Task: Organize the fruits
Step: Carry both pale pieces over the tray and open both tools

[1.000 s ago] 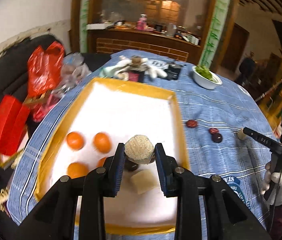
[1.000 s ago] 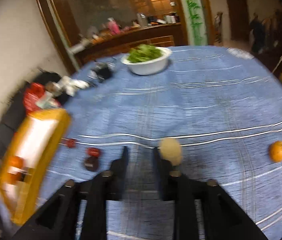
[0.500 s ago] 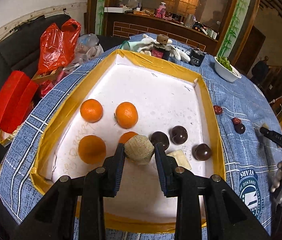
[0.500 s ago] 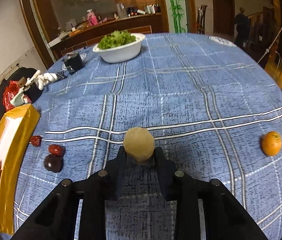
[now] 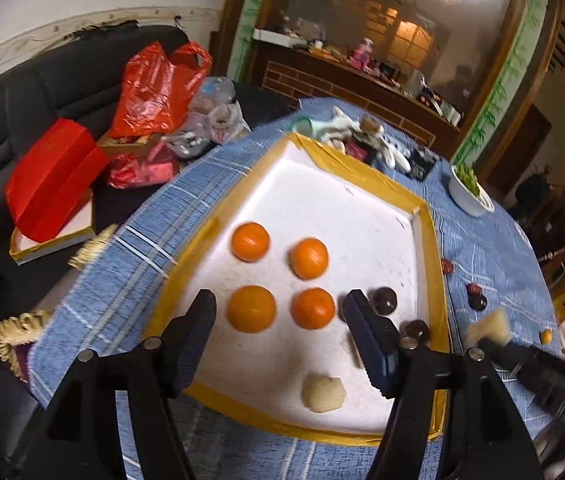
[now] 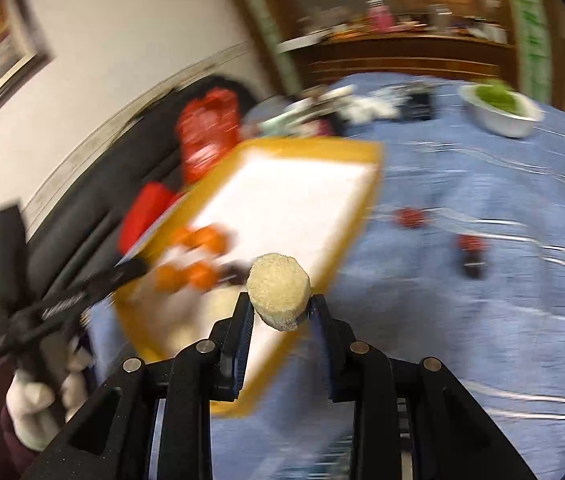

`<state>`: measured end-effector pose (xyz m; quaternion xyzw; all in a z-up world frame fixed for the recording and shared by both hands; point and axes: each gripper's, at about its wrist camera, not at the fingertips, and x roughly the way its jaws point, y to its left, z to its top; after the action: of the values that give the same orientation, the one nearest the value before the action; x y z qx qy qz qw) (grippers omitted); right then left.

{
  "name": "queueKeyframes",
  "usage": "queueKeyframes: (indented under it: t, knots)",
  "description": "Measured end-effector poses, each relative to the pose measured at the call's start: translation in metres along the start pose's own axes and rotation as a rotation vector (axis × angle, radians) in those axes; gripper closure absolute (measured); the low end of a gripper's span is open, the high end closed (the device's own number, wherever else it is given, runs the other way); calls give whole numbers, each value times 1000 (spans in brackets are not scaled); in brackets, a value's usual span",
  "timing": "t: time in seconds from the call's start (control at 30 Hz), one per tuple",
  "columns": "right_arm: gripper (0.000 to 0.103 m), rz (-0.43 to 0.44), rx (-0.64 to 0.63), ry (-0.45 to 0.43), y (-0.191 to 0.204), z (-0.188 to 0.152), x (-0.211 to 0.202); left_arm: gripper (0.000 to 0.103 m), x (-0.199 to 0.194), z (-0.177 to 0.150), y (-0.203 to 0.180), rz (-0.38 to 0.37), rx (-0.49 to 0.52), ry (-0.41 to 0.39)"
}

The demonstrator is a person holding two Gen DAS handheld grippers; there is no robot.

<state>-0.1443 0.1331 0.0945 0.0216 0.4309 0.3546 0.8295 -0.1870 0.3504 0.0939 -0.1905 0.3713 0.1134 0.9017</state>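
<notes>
From the left wrist the inside of the yellow-rimmed tray (image 5: 428, 240) is sharp: four oranges (image 5: 250, 241) sit in a square on the white floor, three dark round fruits (image 5: 384, 301) lie to their right near the right rim, and a pale cut chunk (image 5: 323, 394) rests alone near the front rim. The right wrist view is smeared and shows the same tray (image 6: 366, 208) only as a bright slab with an orange blur at its near end, but it shows clearly what the other view gives only as a blur: a second pale, rough-topped chunk (image 6: 278, 290) pinched between the fingers of the right gripper (image 6: 278, 312), held up in the air over the tray's front right corner. The left gripper (image 5: 278, 320) hangs above the front half of the tray with its jaws spread wide and nothing between them, the two nearer oranges showing in the gap. Beyond the tray's right rim, small red and dark fruits (image 5: 476, 296) lie loose on the blue checked cloth (image 5: 494, 248), and a white bowl of greens (image 6: 502, 110) stands farther back. The white floor behind the oranges is bare up to the far rim.
</notes>
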Motion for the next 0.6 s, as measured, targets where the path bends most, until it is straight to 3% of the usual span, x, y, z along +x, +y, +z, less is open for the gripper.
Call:
queueKeyframes:
  t: [0.17,0.23,0.33,0.47,0.6]
  knots:
    - [70,-84,-138,62,35,-15,31,31,-14,2,5,28,8,-53]
    - [62,-110,-158,60,40,-17,34,27,-17,1,1,60,34,-72]
    - [50,-124,-158,27,41,-19,26,21,-19,0,-4,128,72,-98]
    - [50,-156,-121,-39,36,-15,4,15,-21,-4,-12,188,106,-123]
    - [43,-171,-57,-117,29,-19,-15,14,-23,-9,-26,218,145,-138]
